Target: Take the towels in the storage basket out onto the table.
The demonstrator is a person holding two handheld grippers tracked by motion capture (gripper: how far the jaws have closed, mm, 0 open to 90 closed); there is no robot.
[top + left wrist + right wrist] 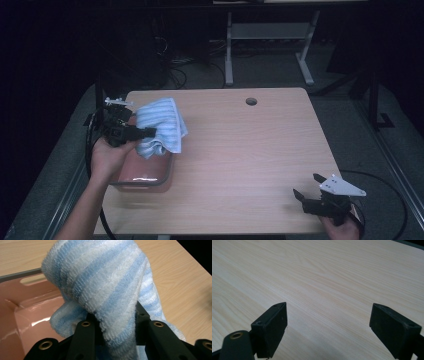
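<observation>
room: dark around the desk, cables on the floor behind, white legs of another desk (229,50) at the back.
surface: light wood table (240,150), round cable hole (251,101) near its far edge.
my left gripper (142,133): over the table's left side, in my left hand (107,155), jaws pointing right in the high view.
left gripper state: clamped on the blue-and-white striped towel (161,127); in the left gripper view a fold of cloth (112,290) is pinched between my two black jaws and bulges up over them.
towel place: held off the table, bunched, its lower part hanging above the far right part of the pink tub (142,172); can't tell if the hanging end touches the tub.
tub: pink inside, grey rim, near the table's left edge, just below my left gripper; glossy inner wall shows in the left gripper view (30,315).
my right gripper (309,186): low over the near right corner of the table, well apart from the towel, grey three-cornered plate on top.
right gripper state: jaws spread wide, nothing between them, bare wood (324,290) ahead in the right gripper view.
</observation>
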